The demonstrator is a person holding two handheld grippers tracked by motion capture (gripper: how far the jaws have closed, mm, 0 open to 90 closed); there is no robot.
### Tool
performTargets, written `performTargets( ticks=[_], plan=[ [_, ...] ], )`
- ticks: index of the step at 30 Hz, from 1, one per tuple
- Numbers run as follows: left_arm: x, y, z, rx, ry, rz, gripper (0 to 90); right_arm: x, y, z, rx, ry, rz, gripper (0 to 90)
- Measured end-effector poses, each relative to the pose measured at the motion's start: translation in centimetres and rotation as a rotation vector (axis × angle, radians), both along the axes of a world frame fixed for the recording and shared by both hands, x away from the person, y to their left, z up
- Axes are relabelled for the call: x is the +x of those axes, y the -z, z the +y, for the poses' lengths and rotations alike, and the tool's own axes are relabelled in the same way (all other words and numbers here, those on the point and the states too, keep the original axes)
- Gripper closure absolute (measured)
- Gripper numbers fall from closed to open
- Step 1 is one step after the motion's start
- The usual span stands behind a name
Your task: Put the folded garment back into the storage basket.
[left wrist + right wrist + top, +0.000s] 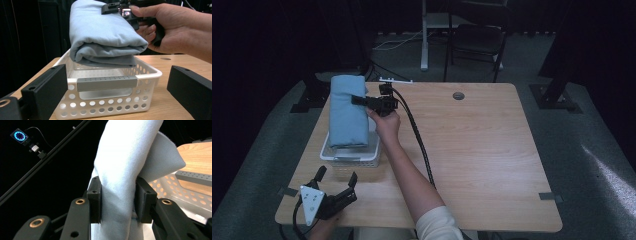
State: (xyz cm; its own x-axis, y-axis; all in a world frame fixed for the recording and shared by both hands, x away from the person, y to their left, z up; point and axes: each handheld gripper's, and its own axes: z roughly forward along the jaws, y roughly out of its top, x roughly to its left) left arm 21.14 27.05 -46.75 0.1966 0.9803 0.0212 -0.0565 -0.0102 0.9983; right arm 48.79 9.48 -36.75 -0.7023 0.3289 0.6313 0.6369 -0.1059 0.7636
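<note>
High view shows your right gripper (362, 100) reaching across the folded blue cloth (346, 110), which hangs over the white basket (373, 156) near the table's (482, 150) far left corner; how the jaws sit there is hard to read. Right gripper view settles it: your jaws are closed to a narrow gap with a thick fold of the cloth (120, 195) pinched between both pads. Left gripper view shows what neither does, the cloth's (105, 40) underside lifted just clear of the basket's rim (150, 72). Your left gripper (335, 184) sits near the table's front edge, just before the basket, jaws spread wide and holding nothing.
</note>
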Motion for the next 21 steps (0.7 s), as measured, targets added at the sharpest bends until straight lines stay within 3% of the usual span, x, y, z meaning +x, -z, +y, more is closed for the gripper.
performTargets(
  ticks=[9, 21],
  plan=[
    [0.0, 0.0, 0.0, -0.001, 0.003, -0.003, 4.4, 0.3, 0.1, -0.2, 0.004, 0.008, 0.007, 62.8],
    [-0.1, 0.0, 0.1, -0.004, 0.007, -0.006, 4.4, 0.7, 1.3, 0.3, -0.074, 0.019, 0.032, 62.8]
  ],
)
